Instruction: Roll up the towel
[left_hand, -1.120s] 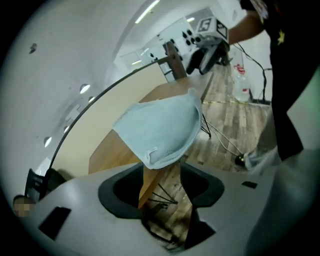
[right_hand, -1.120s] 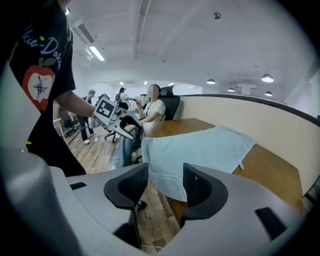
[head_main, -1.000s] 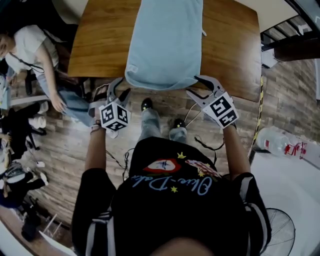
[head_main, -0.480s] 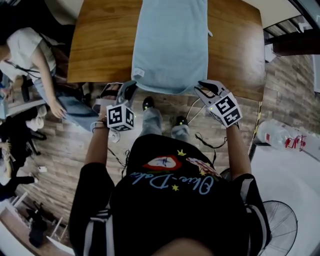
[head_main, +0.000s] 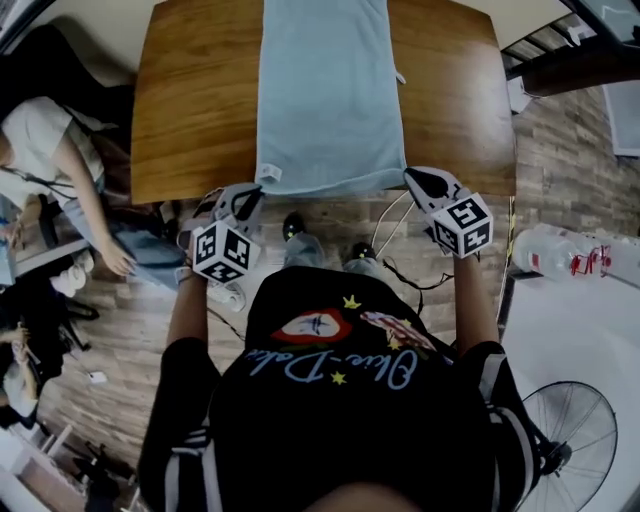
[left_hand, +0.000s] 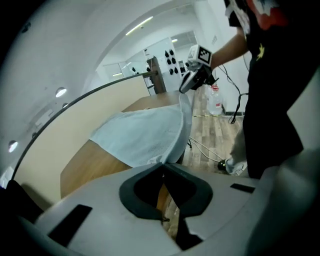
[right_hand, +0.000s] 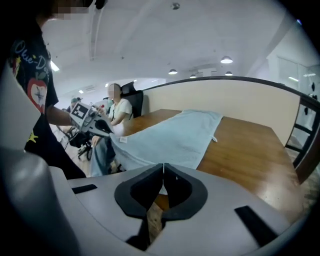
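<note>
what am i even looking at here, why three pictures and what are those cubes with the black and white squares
There is no robot here. A person stands at a wooden table and holds a hand-held gripper in each hand. The cubes with square markers are parts of those grippers.

The top-down picture comes from a camera on the person's head. The other two come from cameras that ride on each gripper and look along its two jaws.

A light blue towel lies flat along the table, with its near end at the table's near edge. The left gripper and the right gripper have just closed, each pinching one near corner of the towel. The towel is not rolled yet.
</note>
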